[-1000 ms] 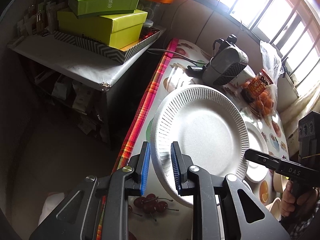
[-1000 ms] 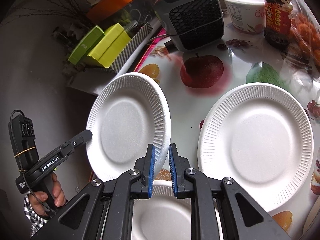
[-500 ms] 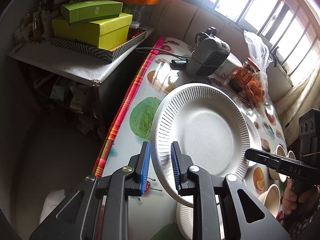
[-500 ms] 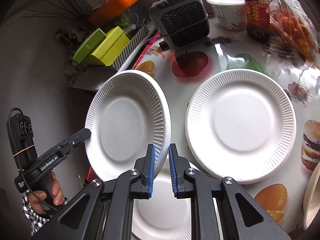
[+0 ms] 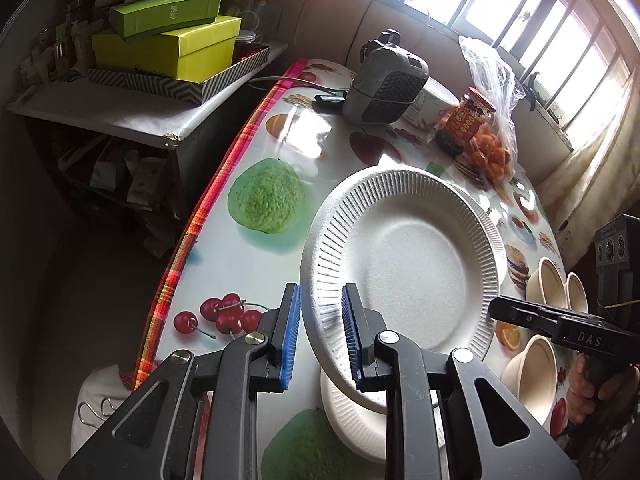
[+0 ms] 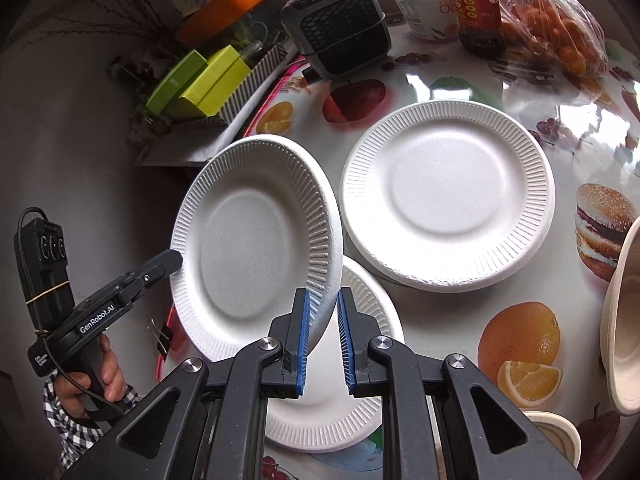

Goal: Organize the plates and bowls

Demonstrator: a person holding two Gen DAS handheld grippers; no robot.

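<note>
A white paper plate hangs tilted above the fruit-print table, gripped at opposite rims. My left gripper is shut on its near rim, and in the right wrist view its tip meets the plate's left edge. My right gripper is shut on the other rim of the same plate. A second paper plate lies flat on the table. A third lies partly under the held one. Beige bowls stand at the right end, and one bowl shows at the frame edge.
A grey heater, a white tub, a red-label jar and a bag of oranges stand at the table's far end. Green boxes sit on a side shelf left of the plaid table edge.
Both grippers have carried the plate along the table, away from the heater. The bowls and a low plate have come into the left wrist view. Neither grip has changed.
</note>
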